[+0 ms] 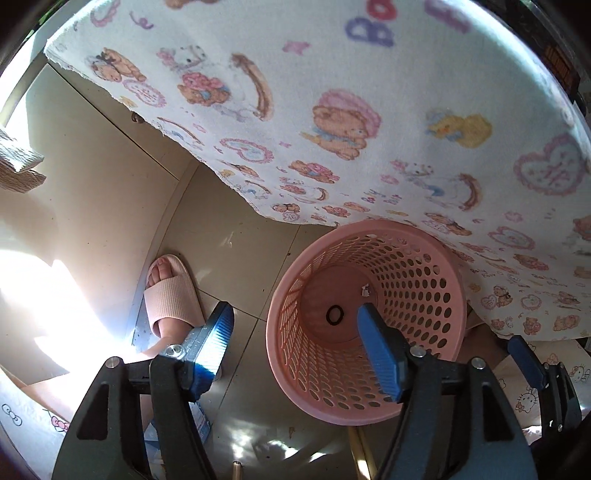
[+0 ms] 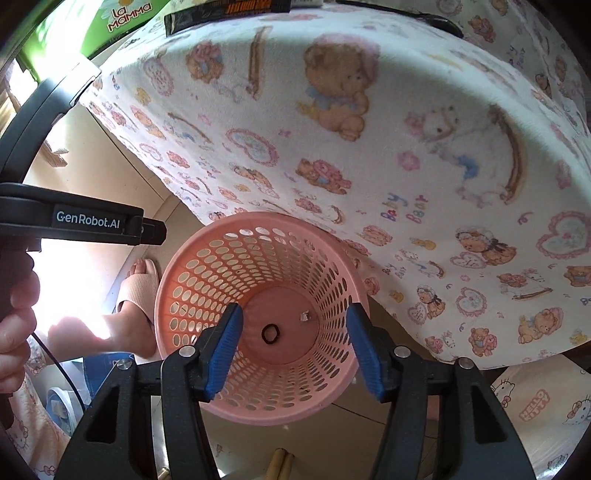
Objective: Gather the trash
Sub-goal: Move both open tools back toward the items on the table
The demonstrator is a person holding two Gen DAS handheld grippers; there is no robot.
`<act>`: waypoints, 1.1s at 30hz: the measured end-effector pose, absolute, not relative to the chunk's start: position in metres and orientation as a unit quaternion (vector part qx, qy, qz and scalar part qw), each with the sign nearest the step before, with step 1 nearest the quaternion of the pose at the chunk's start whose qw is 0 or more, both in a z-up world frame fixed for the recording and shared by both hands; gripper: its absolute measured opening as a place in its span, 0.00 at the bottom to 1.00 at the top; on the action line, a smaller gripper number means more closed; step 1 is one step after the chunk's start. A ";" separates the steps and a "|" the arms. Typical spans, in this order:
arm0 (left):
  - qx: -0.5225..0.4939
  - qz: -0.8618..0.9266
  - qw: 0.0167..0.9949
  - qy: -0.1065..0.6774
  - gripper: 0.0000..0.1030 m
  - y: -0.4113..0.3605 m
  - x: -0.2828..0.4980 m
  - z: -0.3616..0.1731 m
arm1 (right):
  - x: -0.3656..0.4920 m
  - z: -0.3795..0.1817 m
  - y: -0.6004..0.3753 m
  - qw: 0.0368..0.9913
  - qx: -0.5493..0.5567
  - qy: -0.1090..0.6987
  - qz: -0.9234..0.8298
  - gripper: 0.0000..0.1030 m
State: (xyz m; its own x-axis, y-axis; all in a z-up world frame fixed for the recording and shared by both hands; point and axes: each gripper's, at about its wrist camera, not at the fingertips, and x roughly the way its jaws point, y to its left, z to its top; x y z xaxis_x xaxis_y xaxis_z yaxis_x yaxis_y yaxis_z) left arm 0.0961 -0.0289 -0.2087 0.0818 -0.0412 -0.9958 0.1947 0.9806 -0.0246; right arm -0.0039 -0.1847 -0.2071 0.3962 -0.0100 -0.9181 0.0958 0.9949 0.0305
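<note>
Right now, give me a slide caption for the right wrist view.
Open right hand-held gripper poised over a pink basket holding a black ring and a small scrap.

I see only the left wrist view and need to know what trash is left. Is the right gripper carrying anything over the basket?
Observer: No. The right gripper hangs over the pink basket with its jaws open and nothing between them.
Operator: Is there anything up on the table that I can't see?
Observer: A green box printed "La Mamma" sits on the tabletop, at the top left of the right wrist view.
Operator: Anything else up there?
Observer: A thin black utensil, possibly a spoon, lies on the bear-print cloth near the table's edge.
</note>
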 end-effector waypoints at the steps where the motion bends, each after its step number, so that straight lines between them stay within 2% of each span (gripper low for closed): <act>1: 0.057 -0.086 0.737 0.668 0.66 -0.029 0.096 -0.202 | -0.004 -0.201 -0.185 0.840 0.038 0.541 -0.031 0.61; 4: 0.065 -0.105 0.763 0.635 0.67 -0.031 0.094 -0.173 | -0.006 -0.176 -0.185 0.860 0.041 0.508 -0.025 0.62; 8: 0.085 -0.105 0.827 0.546 0.82 -0.031 0.085 -0.125 | -0.016 -0.134 -0.183 0.896 0.032 0.442 -0.018 0.62; 12: 0.080 -0.096 0.877 0.465 0.83 -0.027 0.081 -0.092 | -0.022 -0.105 -0.183 0.917 0.012 0.399 -0.020 0.62; 16: 0.089 -0.096 0.896 0.424 0.83 -0.028 0.081 -0.081 | -0.023 -0.085 -0.189 0.929 -0.010 0.368 -0.027 0.62; 18: 0.068 -0.115 0.910 0.393 0.76 -0.024 0.078 -0.074 | -0.019 -0.080 -0.196 0.931 -0.005 0.364 -0.017 0.62; 20: 0.053 -0.110 0.922 0.368 0.73 -0.019 0.075 -0.068 | -0.017 -0.079 -0.204 0.930 0.015 0.367 0.008 0.62; 24: 0.064 -0.105 0.928 0.352 0.73 -0.019 0.075 -0.063 | -0.017 -0.076 -0.222 0.933 0.077 0.350 0.004 0.62; 33: 0.015 -0.129 0.939 0.319 0.82 -0.016 0.063 -0.045 | -0.014 -0.059 -0.240 0.945 0.057 0.318 -0.040 0.62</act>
